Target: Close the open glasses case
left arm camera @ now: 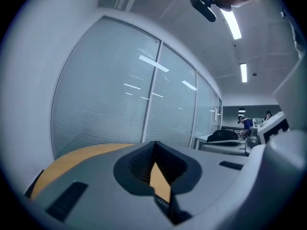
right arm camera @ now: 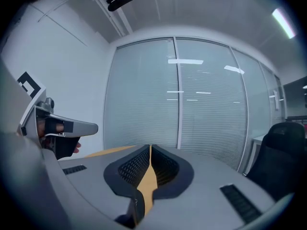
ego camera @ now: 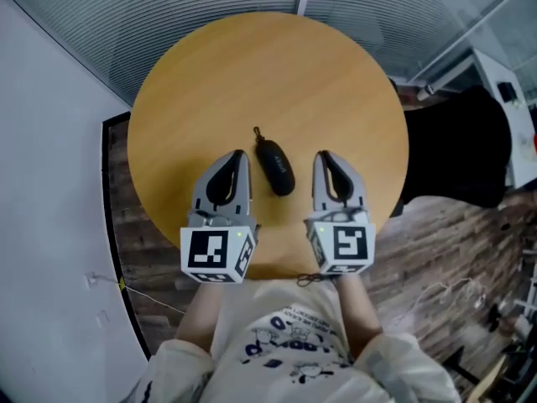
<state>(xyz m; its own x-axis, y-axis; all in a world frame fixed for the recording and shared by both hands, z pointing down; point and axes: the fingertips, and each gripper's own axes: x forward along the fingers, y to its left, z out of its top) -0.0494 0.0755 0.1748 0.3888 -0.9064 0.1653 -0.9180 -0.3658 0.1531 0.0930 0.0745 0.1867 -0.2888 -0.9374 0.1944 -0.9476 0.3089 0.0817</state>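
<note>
On the round worktop, smooth honey-coloured wood with a thin dark rim, lies the glasses case: a small black oval, matt, with a thin loop trailing off its far end. It looks shut, though its seam is too small to make out. It sits between the two grippers, a little nearer the right one, and touches neither.

The left gripper and right gripper are grey plastic with dark, ribbed pads, each carrying a white cube printed with black squares at the near end. They are held side by side above the near half of the worktop, pointing away from the person.

Only the head view shows the case and the plank floor. The gripper views look out level instead, over the worktop edge to a curved glass wall with pale slatted blinds and ceiling strip lights. The right gripper view also catches the left gripper off to its side.

Both grippers have their jaws brought together at the tips with nothing between them; a thin wedge of wood shows through the slit behind the pads
</note>
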